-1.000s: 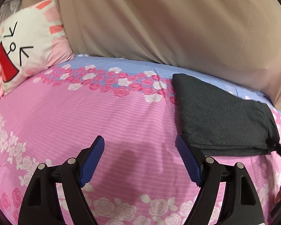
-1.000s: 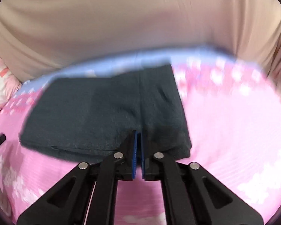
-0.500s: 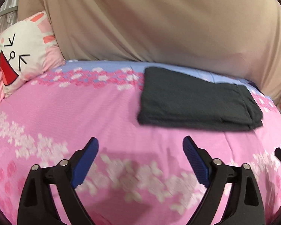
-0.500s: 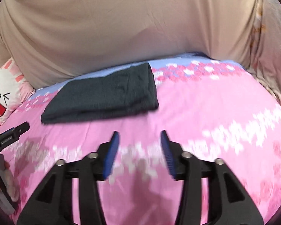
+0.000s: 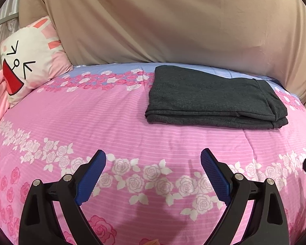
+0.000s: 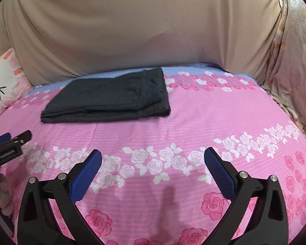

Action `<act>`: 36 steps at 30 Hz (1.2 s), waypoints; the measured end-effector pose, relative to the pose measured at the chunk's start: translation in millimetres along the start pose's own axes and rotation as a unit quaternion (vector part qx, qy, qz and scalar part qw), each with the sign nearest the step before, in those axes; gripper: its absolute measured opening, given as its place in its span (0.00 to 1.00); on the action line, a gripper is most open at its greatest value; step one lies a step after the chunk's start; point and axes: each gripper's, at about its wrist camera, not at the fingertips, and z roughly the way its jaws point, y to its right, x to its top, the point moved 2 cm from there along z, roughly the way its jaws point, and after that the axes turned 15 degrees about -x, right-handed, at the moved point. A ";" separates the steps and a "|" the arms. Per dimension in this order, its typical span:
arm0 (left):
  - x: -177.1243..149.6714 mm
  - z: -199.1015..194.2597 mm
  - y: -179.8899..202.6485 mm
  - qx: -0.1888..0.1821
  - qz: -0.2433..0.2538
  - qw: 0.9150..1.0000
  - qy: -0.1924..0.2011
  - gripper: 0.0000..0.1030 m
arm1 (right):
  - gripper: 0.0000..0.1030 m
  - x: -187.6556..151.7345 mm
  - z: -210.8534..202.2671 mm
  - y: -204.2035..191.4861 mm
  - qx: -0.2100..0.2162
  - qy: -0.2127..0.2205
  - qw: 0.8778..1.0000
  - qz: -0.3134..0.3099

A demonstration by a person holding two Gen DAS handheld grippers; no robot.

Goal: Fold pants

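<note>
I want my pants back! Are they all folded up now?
Looks like it. The dark pants lie in a flat, layered rectangle on the pink bedspread. The left gripper and right gripper are both open, empty and apart from them. Nothing seems left except maybe tidying.

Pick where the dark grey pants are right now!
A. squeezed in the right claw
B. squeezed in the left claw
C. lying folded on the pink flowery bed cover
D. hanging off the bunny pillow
C: the dark grey pants lie folded flat on the pink flowery bed cover, while the left claw and right claw are both open and empty.
</note>
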 end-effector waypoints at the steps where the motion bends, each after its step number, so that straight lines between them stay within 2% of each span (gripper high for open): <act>1: -0.1 -0.1 1.0 0.000 0.003 1.000 0.000 0.89 | 0.95 -0.2 0.5 0.4 0.000 -0.001 1.000 0.000; 10: -2.8 -1.7 10.0 -0.005 0.019 1.000 -0.002 0.89 | 0.95 -1.0 -1.5 6.2 -0.005 0.001 1.000 0.011; 36: -2.9 -2.3 7.4 -0.006 0.011 1.000 -0.006 0.89 | 0.95 -1.0 -1.4 3.9 -0.003 -0.001 1.000 0.008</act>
